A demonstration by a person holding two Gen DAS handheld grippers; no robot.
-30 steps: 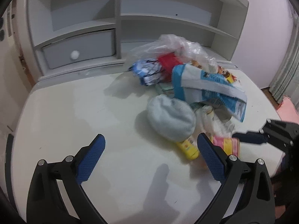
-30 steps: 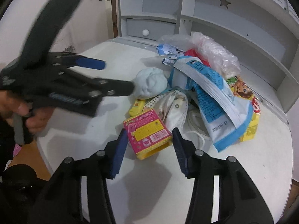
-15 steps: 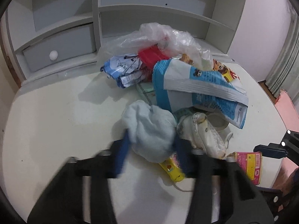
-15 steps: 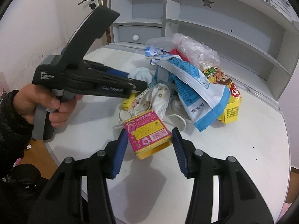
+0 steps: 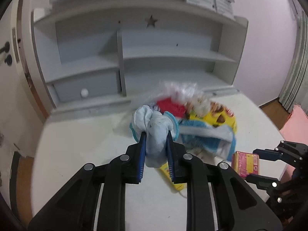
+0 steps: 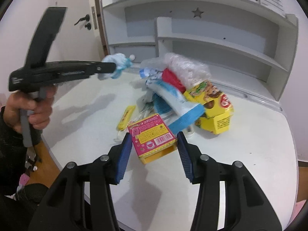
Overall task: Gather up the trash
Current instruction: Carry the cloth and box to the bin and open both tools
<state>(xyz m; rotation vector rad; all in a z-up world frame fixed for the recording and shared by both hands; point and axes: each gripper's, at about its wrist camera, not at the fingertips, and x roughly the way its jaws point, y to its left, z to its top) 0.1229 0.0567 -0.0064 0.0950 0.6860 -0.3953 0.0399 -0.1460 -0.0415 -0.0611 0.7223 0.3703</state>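
Observation:
My left gripper [image 5: 155, 134] is shut on a pale blue cloth wad [image 5: 156, 129] and holds it lifted above the white desk [image 5: 77, 144]; the wad also shows in the right wrist view [image 6: 117, 65]. My right gripper [image 6: 154, 136] holds a pink and yellow box [image 6: 152, 134] between its fingers, raised above the desk. That box shows in the left wrist view [image 5: 246, 163]. A heap of wrappers lies on the desk: a blue and white bag [image 6: 179, 100], a yellow snack box [image 6: 213, 104], a clear plastic bag [image 6: 184, 65] and a yellow stick pack [image 6: 126, 117].
A grey shelf unit [image 5: 134, 53] with a small drawer [image 5: 84, 90] stands along the back of the desk. A door [image 6: 77, 19] is at the left. A pink bin [image 5: 296, 119] stands beyond the desk's right edge. Wooden floor lies below the desk edge.
My left gripper closed on the pale blue cloth wad and lifted it off the desk. My right gripper kept the pink box and rose slightly.

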